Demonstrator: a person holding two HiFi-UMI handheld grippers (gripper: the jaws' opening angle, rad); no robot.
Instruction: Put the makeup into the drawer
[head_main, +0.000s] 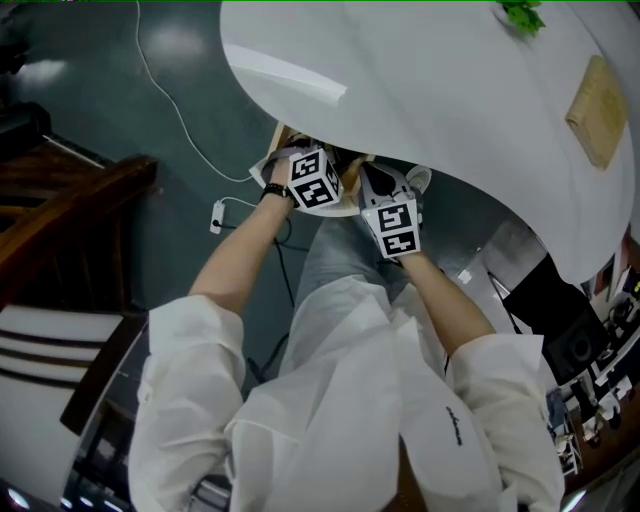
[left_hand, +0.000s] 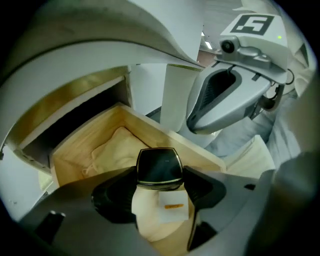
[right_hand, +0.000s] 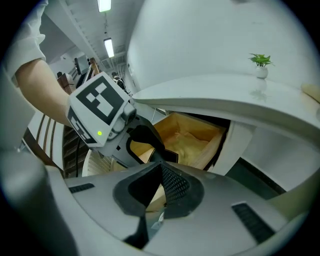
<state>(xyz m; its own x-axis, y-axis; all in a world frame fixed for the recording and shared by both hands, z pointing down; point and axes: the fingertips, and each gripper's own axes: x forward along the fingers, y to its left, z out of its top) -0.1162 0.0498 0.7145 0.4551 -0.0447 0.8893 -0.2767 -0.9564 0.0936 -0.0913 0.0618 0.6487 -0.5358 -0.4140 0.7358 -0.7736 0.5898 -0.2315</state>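
Cable (head_main: 170, 100), thin and white, trailed over the grey-green floor (head_main: 120, 120) at the left, beside a dark wooden chair (head_main: 70, 200). A person in a white shirt (head_main: 330, 400) leaned towards a white desk (head_main: 420, 90), both forearms reaching under its curved edge, with a black band (head_main: 275, 190) on the left wrist.

The left gripper (left_hand: 160, 175) pointed steeply down over a wooden drawer (left_hand: 165, 131) that stood pulled out from beneath the desk top. Its jaws stood wide and pressed on either side of a black square compact (left_hand: 159, 164) with a thin gold rim, which hung in the grip above the drawer's inside, clear of the bottom. Below it in the drawer lay a cream cloth (left_hand: 117, 147), bunched towards the back, and a small white card (left_hand: 172, 205) with an orange mark nearer the front.

Just to the right, close beside the first tool, the right gripper (right_hand: 159, 172) hovered at the drawer's front corner. Its jaws met at the tips with nothing between them, and it touched nothing that I could see.

Further right, on the desk top, a small green plant (right_hand: 261, 61) stood in a white pot near the far edge, and a flat tan rectangular thing (head_main: 598, 110) lay well apart from it towards the right end
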